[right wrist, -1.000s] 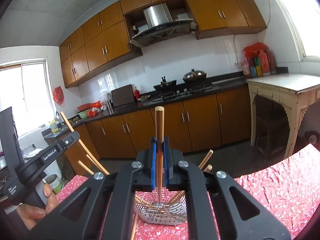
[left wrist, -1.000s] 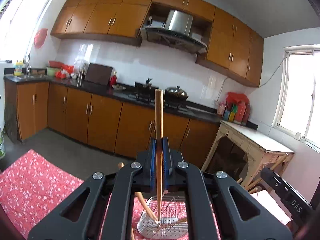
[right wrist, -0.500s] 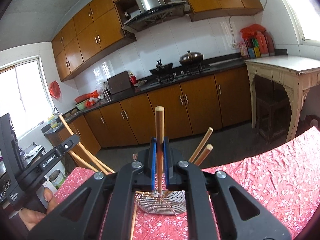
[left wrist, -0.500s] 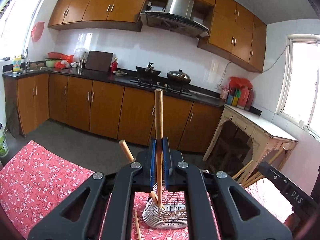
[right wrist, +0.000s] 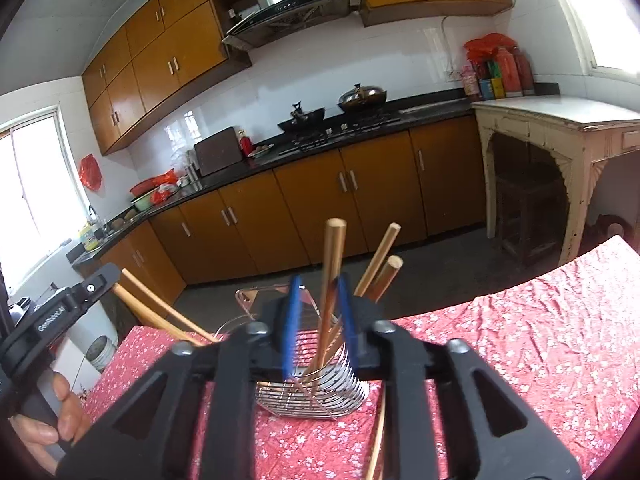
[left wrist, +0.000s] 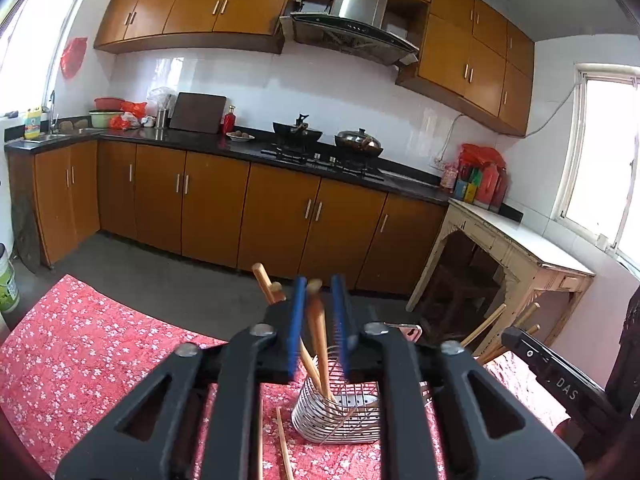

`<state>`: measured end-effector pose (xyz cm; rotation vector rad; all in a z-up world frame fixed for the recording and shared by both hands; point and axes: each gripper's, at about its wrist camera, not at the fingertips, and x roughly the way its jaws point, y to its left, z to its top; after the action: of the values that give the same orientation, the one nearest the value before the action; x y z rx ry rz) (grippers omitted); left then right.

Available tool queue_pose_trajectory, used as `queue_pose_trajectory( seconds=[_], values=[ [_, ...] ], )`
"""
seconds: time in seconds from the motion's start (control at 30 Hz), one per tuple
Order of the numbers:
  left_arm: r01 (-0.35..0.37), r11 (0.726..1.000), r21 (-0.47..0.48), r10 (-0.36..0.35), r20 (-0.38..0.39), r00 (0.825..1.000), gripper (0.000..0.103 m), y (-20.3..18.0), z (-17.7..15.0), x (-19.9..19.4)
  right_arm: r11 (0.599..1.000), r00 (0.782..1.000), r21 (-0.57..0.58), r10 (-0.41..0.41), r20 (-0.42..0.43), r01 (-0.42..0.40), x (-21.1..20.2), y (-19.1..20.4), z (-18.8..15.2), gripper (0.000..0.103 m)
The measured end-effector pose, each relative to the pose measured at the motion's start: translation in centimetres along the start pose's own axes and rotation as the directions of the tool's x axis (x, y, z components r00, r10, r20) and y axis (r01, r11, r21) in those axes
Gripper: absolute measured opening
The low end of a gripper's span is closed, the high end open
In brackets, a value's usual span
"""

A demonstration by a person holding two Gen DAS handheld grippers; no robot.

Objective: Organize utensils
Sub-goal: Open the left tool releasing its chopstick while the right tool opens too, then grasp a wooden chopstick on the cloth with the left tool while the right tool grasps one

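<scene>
A wire utensil holder point(left wrist: 340, 416) stands on the red flowered tablecloth point(left wrist: 80, 360); it also shows in the right wrist view point(right wrist: 316, 388). Several wooden chopsticks lean in it. My left gripper point(left wrist: 319, 320) is open, and a chopstick point(left wrist: 318, 332) stands loose between its blue pads, its tip in the holder. My right gripper point(right wrist: 319, 320) is open too, with a chopstick point(right wrist: 332, 280) standing free between its pads in the holder. More chopsticks point(left wrist: 282, 448) lie on the cloth beside the holder.
Brown kitchen cabinets point(left wrist: 240, 208) and a dark counter with a stove run along the back wall. A white side table point(left wrist: 520, 248) stands at the right. The other gripper and the hand holding it show at the left of the right wrist view point(right wrist: 48, 360).
Both grippers have opened and let go of their chopsticks, which now stand lower in the holder. Both cameras have tilted down toward the table.
</scene>
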<state>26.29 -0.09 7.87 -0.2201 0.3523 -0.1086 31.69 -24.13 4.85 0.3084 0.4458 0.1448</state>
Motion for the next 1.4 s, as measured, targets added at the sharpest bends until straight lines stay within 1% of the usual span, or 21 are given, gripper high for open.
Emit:
queue_pose_trajectory(
  seconds=[0.07,0.17,0.4,0.57,0.7,0.83,0.87,0.93,0.97,1.0,1.07,1.13,1.23,1.3,1.4],
  values=[
    [-0.007,1.0,-0.005,0.007,0.017,1.0,0.036,0.3,0.2,-0.7,1.0,1.0,-0.007,-0.008,0.015,0.009,-0.7,0.0,0.1,0.031],
    [-0.012,1.0,-0.008,0.012,0.025,1.0,0.038,0.7,0.4,-1.4,1.0,0.999,-0.01,-0.013,0.03,0.013,-1.7,0.0,0.3,0.033],
    [-0.024,0.999,-0.021,0.025,0.043,0.999,0.038,1.5,0.8,-3.5,0.999,0.998,-0.018,-0.025,0.06,0.026,-4.3,0.2,0.7,0.034],
    [-0.031,0.999,-0.017,0.031,0.044,0.999,0.039,2.4,0.2,-5.3,0.999,0.998,-0.033,-0.034,0.061,0.036,-6.5,-0.2,-0.3,0.034],
    [-0.047,0.999,0.0,0.047,0.029,0.998,0.044,3.5,-1.4,-6.7,0.997,0.998,-0.05,-0.058,0.02,0.059,-7.5,-0.9,-2.7,0.034],
    [-0.087,0.996,0.037,0.088,-0.029,0.996,0.046,4.9,-4.3,-6.9,0.994,0.994,-0.067,-0.092,-0.066,0.087,-6.7,-2.0,-6.4,0.034],
    [-0.093,0.995,0.045,0.095,-0.047,0.994,0.049,5.1,-4.9,-6.8,0.992,0.99,-0.076,-0.106,-0.098,0.099,-6.1,-2.4,-7.6,0.034],
    [-0.102,0.993,0.061,0.108,-0.109,0.988,0.052,5.8,-6.8,-6.0,0.991,0.98,-0.084,-0.121,-0.16,0.109,-5.2,-3.0,-10.0,0.034],
    [-0.103,0.993,0.064,0.111,-0.142,0.984,0.052,6.2,-7.7,-5.5,0.99,0.971,-0.087,-0.129,-0.203,0.113,-4.5,-3.4,-11.4,0.034],
    [-0.108,0.992,0.064,0.119,-0.185,0.976,0.052,6.7,-9.1,-4.9,0.99,0.962,-0.089,-0.132,-0.239,0.114,-3.8,-3.6,-12.6,0.033],
    [-0.111,0.992,0.065,0.123,-0.231,0.965,0.052,7.3,-10.8,-4.2,0.989,0.946,-0.094,-0.136,-0.295,0.113,-2.7,-3.8,-14.5,0.028],
    [-0.118,0.991,0.069,0.133,-0.289,0.948,0.052,7.8,-13.1,-3.2,0.989,0.927,-0.099,-0.139,-0.347,0.111,-1.7,-4.0,-16.6,0.023],
    [-0.123,0.989,0.08,0.144,-0.349,0.926,0.052,7.8,-15.4,-2.3,0.987,0.911,-0.107,-0.148,-0.385,0.116,-0.8,-3.8,-18.5,0.021],
    [-0.119,0.989,0.087,0.144,-0.375,0.916,0.052,7.9,-16.6,-2.1,0.987,0.906,-0.109,-0.154,-0.394,0.121,-0.4,-3.8,-19.0,0.021],
    [-0.108,0.989,0.103,0.141,-0.393,0.909,0.052,7.3,-17.6,-1.9,0.985,0.903,-0.11,-0.163,-0.396,0.13,0.1,-3.9,-19.1,0.021]
  ],
)
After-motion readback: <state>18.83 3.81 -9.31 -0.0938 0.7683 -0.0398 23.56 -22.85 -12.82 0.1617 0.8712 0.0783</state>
